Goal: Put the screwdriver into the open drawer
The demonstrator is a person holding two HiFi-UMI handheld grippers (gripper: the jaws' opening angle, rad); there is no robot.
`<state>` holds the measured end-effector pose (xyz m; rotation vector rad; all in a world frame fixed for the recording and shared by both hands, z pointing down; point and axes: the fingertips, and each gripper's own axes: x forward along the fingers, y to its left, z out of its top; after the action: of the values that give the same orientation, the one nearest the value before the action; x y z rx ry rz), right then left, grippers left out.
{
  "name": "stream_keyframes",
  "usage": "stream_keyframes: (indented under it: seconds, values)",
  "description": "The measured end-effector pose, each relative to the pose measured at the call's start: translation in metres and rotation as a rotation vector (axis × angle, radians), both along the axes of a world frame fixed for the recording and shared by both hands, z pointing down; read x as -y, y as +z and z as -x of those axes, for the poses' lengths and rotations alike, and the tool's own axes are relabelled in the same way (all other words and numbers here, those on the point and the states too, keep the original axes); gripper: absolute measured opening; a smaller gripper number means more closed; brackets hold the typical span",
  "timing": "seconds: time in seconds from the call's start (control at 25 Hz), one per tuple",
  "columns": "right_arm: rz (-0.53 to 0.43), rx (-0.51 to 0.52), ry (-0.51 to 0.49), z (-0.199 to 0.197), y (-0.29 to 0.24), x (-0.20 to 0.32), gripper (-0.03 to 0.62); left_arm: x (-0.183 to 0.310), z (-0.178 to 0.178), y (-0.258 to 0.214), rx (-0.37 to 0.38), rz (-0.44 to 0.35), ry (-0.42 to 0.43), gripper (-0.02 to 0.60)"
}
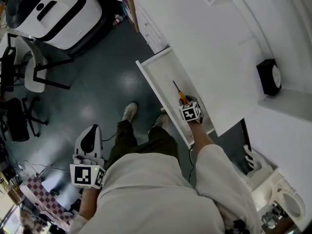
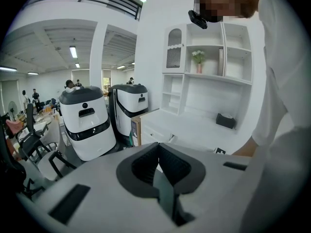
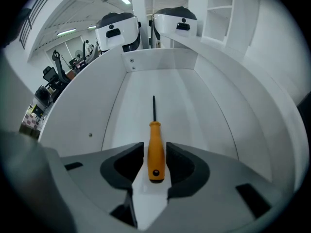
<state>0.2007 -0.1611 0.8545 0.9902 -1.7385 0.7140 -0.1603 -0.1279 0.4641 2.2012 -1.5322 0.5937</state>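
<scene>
Screwdriver handle half behind right gripper

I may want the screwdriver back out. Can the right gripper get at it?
Likely yes: the right gripper has its open jaws either side of the screwdriver in the drawer, nothing covering it.

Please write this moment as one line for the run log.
right claw: open, astride screwdriver | screwdriver: lying in drawer | left claw: shut, empty

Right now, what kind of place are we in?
Probably a robot lab or open-plan office: there are big white robots, office chairs and a white shelf unit over a desk.
</scene>
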Motion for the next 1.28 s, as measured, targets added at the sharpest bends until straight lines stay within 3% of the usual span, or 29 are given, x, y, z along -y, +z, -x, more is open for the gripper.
stream_keyframes:
  seconds: [0.24,0.4,0.68,0.96,1.28]
  values:
    - [-0.046,0.021,0.014,-0.001,-0.014,0.004,0.149,0.003,-0.004,-0.002,-0.010,-0.012,0.011,0.005]
    - [-0.098,0.034,0.030,0.002,-0.034,0.006,0.098,0.007,-0.005,-0.005,-0.020,-0.022,0.021,0.005]
    - [-0.170,0.069,0.043,0.005,-0.063,0.010,0.067,0.015,-0.016,-0.012,-0.049,-0.047,0.061,0.005]
    - [-0.277,0.114,0.105,0.009,-0.130,0.011,0.050,0.027,-0.030,-0.020,-0.082,-0.083,0.133,0.005]
    - [-0.505,0.160,0.213,-0.001,-0.237,0.003,0.006,0.049,-0.070,-0.029,-0.137,-0.128,0.276,0.005]
